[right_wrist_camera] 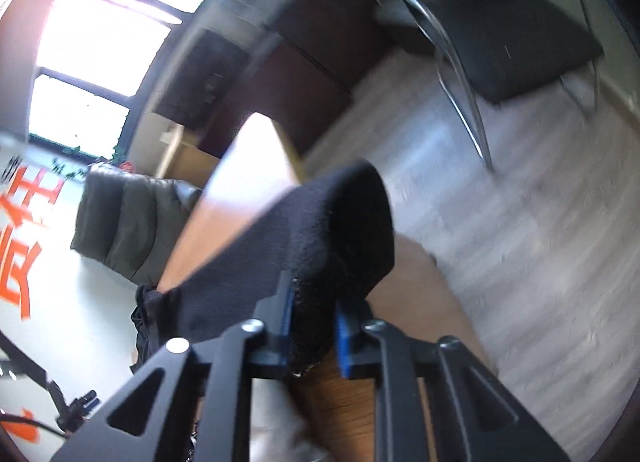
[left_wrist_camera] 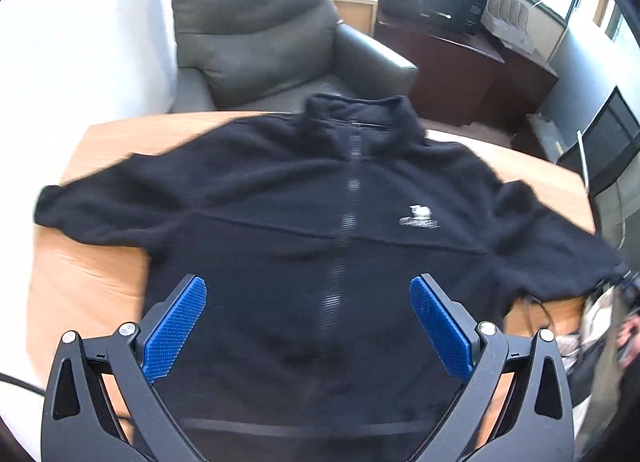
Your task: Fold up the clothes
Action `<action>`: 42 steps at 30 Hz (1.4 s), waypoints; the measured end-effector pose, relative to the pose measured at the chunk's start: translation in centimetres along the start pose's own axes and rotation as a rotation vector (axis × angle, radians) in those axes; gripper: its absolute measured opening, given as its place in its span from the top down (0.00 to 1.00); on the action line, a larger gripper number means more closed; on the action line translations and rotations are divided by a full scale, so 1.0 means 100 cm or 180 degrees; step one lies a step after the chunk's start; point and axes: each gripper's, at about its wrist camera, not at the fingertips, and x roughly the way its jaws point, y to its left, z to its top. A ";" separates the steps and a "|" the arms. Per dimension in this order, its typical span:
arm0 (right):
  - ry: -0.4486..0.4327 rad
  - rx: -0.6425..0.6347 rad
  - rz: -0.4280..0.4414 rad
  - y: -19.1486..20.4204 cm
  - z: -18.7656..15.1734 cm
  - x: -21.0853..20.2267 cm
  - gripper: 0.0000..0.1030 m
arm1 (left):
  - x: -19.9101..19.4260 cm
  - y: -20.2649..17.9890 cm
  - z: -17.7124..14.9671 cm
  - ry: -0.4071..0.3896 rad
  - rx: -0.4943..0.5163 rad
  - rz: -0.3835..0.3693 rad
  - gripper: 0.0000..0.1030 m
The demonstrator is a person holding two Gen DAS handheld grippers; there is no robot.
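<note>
Wooden table [left_wrist_camera: 100, 262]: rounded edge runs L of and ahead of the left gripper [left_wrist_camera: 308, 326]; bare strips of top show L of the tool and past the jacket's far shoulder. Grey armchair [left_wrist_camera: 256, 26] stands just beyond the far table edge, straight ahead. Dark cabinets [left_wrist_camera: 480, 74] ahead-R, apart from the table. In right wrist view, table corner [right_wrist_camera: 260, 150] lies ahead of the right gripper [right_wrist_camera: 314, 322]; open wood-look floor [right_wrist_camera: 500, 222] to its R and ahead, w/ a chrome-leg chair [right_wrist_camera: 520, 42] further ahead-R.

Black fleece jacket [left_wrist_camera: 320, 230]: spread front-up on the table, collar away from the left tool, zip running straight ahead along the tool axis. One sleeve reaches out L to the table edge; the other runs R and drops over the edge. Hem lies under and between the left fingers.

Left gripper: jaws wide apart, blue pads [left_wrist_camera: 176, 326] clear of the fabric, nothing gripped; hovers above lower front panel.

Right gripper: jaws nearly closed, pinching the sleeve cuff [right_wrist_camera: 344, 230]; cuff end sticks up past the fingertips, sleeve trails back-L onto the table.
</note>
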 end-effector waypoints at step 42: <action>0.0777 -0.3861 0.0318 0.643 -0.499 0.293 0.10 | -0.003 0.342 0.005 -0.0537 0.0348 -0.0889 0.00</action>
